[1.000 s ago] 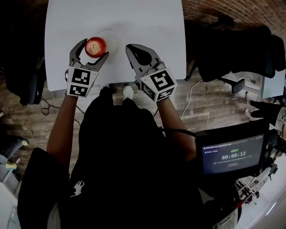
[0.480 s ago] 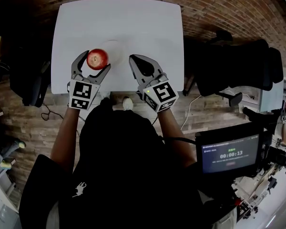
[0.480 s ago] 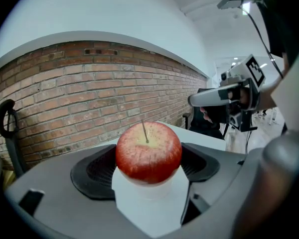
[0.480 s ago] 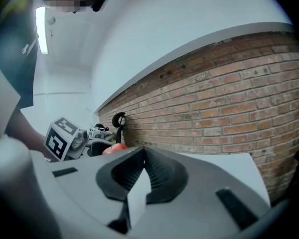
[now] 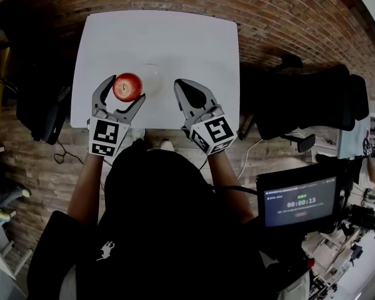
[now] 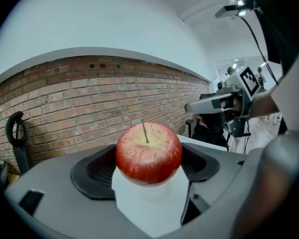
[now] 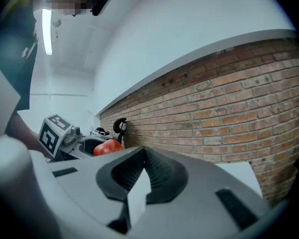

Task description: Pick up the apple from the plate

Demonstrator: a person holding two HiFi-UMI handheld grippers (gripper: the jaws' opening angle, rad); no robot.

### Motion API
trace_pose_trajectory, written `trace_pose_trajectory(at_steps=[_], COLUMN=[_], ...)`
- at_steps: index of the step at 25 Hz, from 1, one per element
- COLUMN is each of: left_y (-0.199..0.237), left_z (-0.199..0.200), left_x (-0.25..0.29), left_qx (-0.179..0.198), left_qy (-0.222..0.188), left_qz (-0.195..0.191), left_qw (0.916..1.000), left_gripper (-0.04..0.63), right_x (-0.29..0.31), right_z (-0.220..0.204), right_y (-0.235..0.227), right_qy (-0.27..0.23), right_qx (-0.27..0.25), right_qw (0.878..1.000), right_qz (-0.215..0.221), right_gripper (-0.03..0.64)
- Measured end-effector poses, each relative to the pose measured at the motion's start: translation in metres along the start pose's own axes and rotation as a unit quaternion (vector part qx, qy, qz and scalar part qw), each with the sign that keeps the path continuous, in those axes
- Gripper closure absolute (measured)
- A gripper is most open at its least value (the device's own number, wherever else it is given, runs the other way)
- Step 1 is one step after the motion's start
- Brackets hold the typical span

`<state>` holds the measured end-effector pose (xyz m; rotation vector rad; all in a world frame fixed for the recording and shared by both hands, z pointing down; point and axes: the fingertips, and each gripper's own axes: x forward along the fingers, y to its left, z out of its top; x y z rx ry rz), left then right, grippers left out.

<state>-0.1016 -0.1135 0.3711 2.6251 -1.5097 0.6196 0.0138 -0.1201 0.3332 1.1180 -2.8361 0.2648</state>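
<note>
Between left gripper (image 5: 124, 90) jaws: apple (image 6: 148, 153), stem up.

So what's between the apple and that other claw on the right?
In the head view, an empty white plate sits on the table between the apple and the right gripper; the rest is bare tabletop.
</note>
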Motion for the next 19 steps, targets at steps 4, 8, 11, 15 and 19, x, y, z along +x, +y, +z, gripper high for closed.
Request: trace_pose_trajectory(at_steps=[4, 8, 11, 15, 19], left_y=[0.0021, -0.0002, -0.0020, -0.0015, -0.0007], left_z=[0.0038, -0.0006, 0.0002, 0.0003, -0.0006], left_x=[-0.0030, -0.0026, -0.0008, 0.0017, 0.0053], left_qx=[0.000, -0.002, -0.002, -0.001, 0.001], left_qy=[-0.006, -0.004, -0.004, -0.002, -0.001], left_qz=[0.003, 0.001, -0.001, -0.004, -0.007], left_qw=[1.0000, 1.0000, 1.0000, 1.0000, 1.0000], left_gripper=[0.196, 0.196, 0.196, 0.196, 0.196], right_x=[0.0010, 0.0001, -0.0007, -0.0002, 0.0002], right_z=[0.0023, -0.0021, -0.0018, -0.0004, -0.0050], right_y=[0.0002, 0.0015, -0.0003, -0.0036, -0.0065], right_qy=[0.000, 0.004, 0.005, 0.003, 0.014], right_qx=[-0.004, -0.008, -0.010, -0.014, -0.013], right_qw=[1.000, 1.000, 1.000, 1.000, 1.000], right_qz=[-0.001, -0.002, -0.004, -0.008, -0.009], right_gripper=[0.614, 0.614, 0.614, 0.614, 0.614])
